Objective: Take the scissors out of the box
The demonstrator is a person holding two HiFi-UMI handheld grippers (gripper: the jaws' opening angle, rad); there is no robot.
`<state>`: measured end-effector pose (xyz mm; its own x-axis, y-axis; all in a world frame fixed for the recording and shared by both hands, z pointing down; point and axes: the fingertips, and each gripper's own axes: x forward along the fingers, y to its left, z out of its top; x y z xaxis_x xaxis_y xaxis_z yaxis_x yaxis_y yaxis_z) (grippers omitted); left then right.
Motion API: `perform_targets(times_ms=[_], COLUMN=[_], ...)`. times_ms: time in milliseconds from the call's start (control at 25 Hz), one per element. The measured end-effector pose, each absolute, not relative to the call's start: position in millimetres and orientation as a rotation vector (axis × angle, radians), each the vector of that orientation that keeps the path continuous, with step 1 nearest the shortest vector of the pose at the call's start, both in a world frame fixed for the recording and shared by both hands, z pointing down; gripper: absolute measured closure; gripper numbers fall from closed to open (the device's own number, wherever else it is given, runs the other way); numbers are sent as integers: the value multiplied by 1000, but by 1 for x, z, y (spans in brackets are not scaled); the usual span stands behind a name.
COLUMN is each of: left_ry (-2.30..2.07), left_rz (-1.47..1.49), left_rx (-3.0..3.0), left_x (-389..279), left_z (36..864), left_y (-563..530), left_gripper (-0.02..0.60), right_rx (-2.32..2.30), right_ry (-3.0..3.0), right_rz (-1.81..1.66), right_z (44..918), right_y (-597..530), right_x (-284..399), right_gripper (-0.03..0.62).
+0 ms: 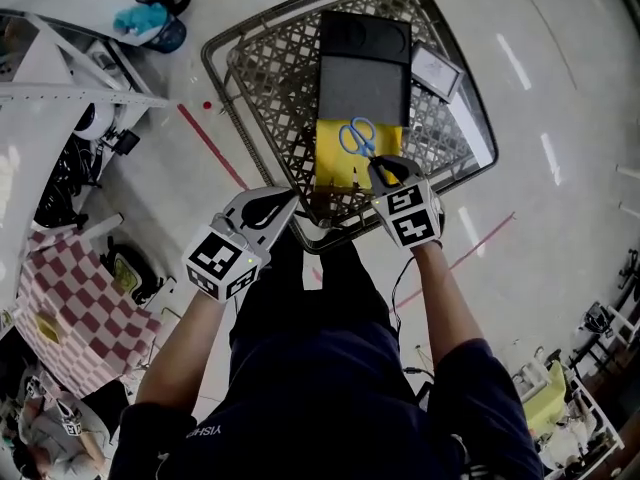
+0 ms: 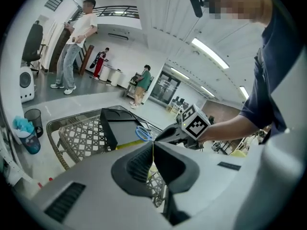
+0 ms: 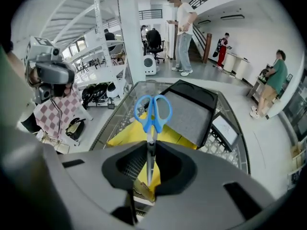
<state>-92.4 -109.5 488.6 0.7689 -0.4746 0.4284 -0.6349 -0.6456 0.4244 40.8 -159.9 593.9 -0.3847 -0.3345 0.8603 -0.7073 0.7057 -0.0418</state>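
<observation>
Blue-handled scissors (image 1: 360, 140) hang over a box in a wire basket (image 1: 270, 88). My right gripper (image 1: 385, 173) is shut on their blades, the handles (image 3: 152, 111) sticking out past the jaws (image 3: 149, 166). The box has a black lid (image 1: 365, 68) and a yellow flap (image 1: 335, 163) below it. My left gripper (image 1: 290, 208) sits at the basket's near rim, by the flap's corner. In the left gripper view it (image 2: 153, 159) is shut with a thin yellow edge pinched between the jaws, and the scissors (image 2: 142, 133) and the right gripper show beyond.
A white card (image 1: 437, 71) lies in the basket beside the box. Red tape lines (image 1: 212, 146) cross the floor. A checked cloth (image 1: 80, 298) and white shelving are on the left. Several people (image 3: 182, 32) stand in the hall behind.
</observation>
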Motion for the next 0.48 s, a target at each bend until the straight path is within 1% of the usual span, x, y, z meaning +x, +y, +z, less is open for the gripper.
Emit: perform_targets(times_ms=[480], left_ry=[-849], left_rz=[396], left_rx=[2471], left_x=[-87], left_z=[455], left_y=[-130], left_gripper=[555], right_rx=[892], right_ry=[-2126], right_rz=[467], right_z=[516], right_y=[-174], right_x=[44], right_gripper=[522])
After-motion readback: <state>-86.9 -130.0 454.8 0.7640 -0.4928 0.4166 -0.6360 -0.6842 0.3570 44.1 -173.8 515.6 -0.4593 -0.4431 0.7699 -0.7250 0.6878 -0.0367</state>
